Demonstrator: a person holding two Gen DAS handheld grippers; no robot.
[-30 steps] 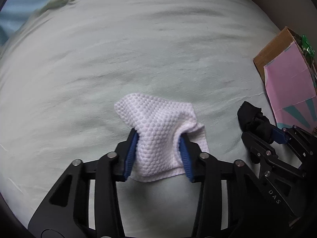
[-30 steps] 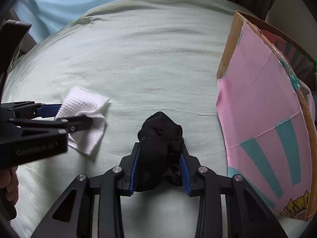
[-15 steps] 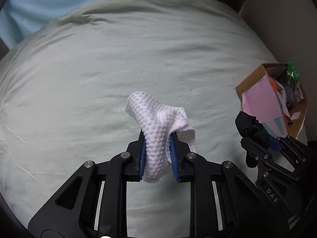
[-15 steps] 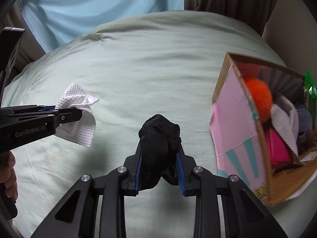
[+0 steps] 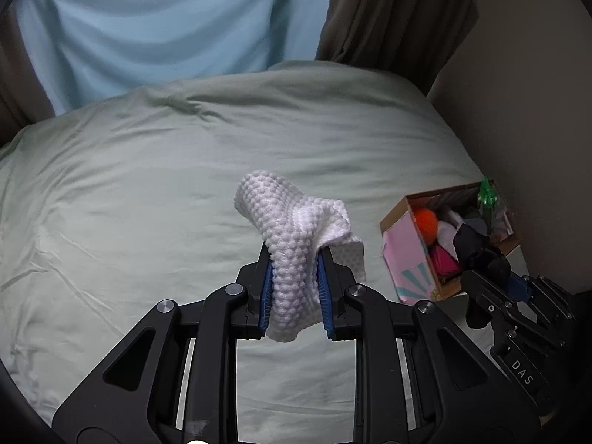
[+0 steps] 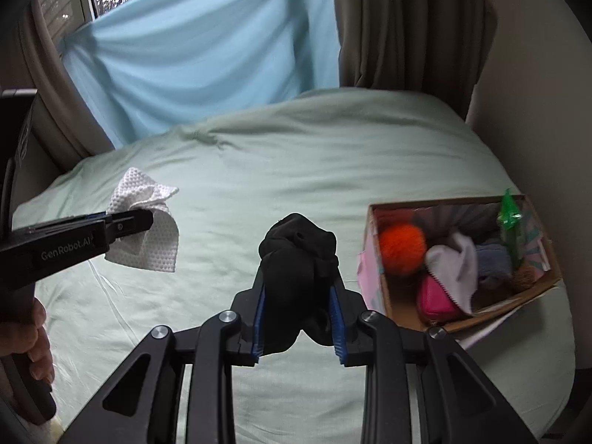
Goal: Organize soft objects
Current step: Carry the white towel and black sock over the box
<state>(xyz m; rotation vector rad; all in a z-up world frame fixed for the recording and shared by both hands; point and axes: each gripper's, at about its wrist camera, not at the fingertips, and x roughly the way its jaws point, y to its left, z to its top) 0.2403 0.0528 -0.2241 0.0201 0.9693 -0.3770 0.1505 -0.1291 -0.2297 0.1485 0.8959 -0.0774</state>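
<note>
My left gripper (image 5: 294, 281) is shut on a white waffle-textured cloth (image 5: 292, 229) and holds it in the air above the pale green bed (image 5: 148, 192); the cloth also shows in the right wrist view (image 6: 148, 218). My right gripper (image 6: 298, 318) is shut on a bunched black sock (image 6: 296, 270), also lifted off the bed, and shows in the left wrist view (image 5: 481, 255). An open cardboard box (image 6: 373, 222) with a pink side stands to the right, holding an orange pompom (image 6: 401, 244), a white cloth, a pink pouch and other soft items.
A blue curtain (image 6: 207, 55) and a brown curtain (image 6: 407, 26) hang behind the bed. A beige wall (image 5: 525, 111) runs along the right side, close to the box (image 5: 403, 240). The person's hand (image 6: 33, 340) grips the left tool handle.
Both grippers have risen well above the bed with their cloths. The left gripper closed tighter on the white cloth and lifted it off the sheet. The box's inside came into view.
</note>
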